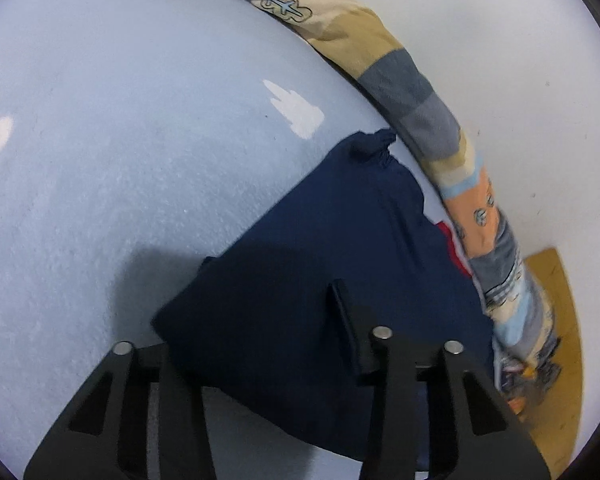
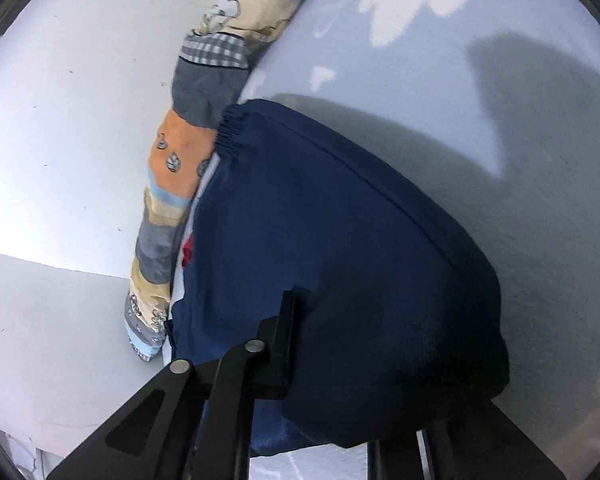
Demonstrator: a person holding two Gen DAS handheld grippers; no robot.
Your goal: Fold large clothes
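A dark navy garment [image 1: 340, 248] lies bunched on a pale blue bed sheet with white clouds [image 1: 140, 160], near the bed's edge. In the left wrist view my left gripper [image 1: 260, 320] stands with its jaws apart around a fold of the navy cloth; the right finger [image 1: 346, 332] rests on it, the left finger is hidden under the fabric. In the right wrist view the navy garment [image 2: 340, 260] shows its elastic waistband [image 2: 230, 132]. My right gripper [image 2: 380, 340] has its left finger [image 2: 282, 340] on the cloth; the other finger is covered by it.
A patchwork patterned blanket [image 1: 420, 100] runs along the bed's edge beside the white wall [image 1: 520, 80]; it also shows in the right wrist view [image 2: 172, 184]. A red patch [image 1: 454, 248] peeks from under the garment. A wooden strip [image 1: 556, 320] shows at the right.
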